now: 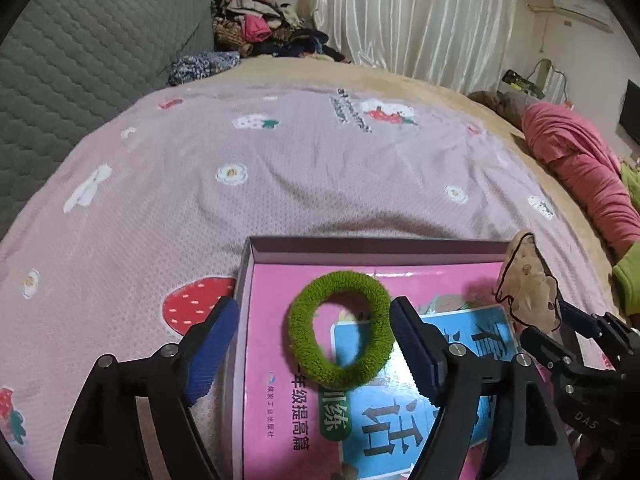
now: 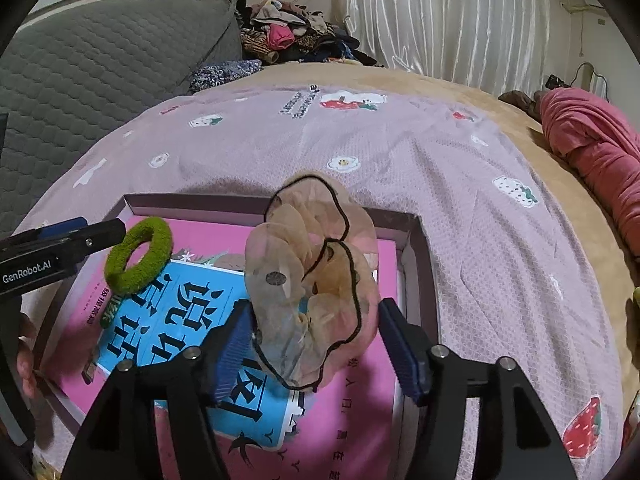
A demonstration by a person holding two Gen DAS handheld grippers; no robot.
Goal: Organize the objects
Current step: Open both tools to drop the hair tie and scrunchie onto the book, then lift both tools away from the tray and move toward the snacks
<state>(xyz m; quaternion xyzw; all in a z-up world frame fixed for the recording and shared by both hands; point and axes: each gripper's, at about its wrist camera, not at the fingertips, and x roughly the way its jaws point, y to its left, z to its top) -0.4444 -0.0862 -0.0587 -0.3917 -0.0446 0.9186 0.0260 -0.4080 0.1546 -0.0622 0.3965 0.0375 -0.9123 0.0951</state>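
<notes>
Scrunchies going into box point(image 1: 256, 256). Green scrunchie point(image 1: 340, 330) on books inside box, between left gripper point(image 1: 312, 344) fingers, spread wide, released. Peach scrunchie point(image 2: 316, 280) above box; right gripper point(image 2: 316, 352) fingers spread, grasp unclear. Lower before pulling away; avoid box wall.

Green scrunchie point(image 1: 340, 328) (fuzzy) and beige one point(image 2: 316, 300) — seemingly both above the book-lined box point(image 1: 372, 247).
</notes>
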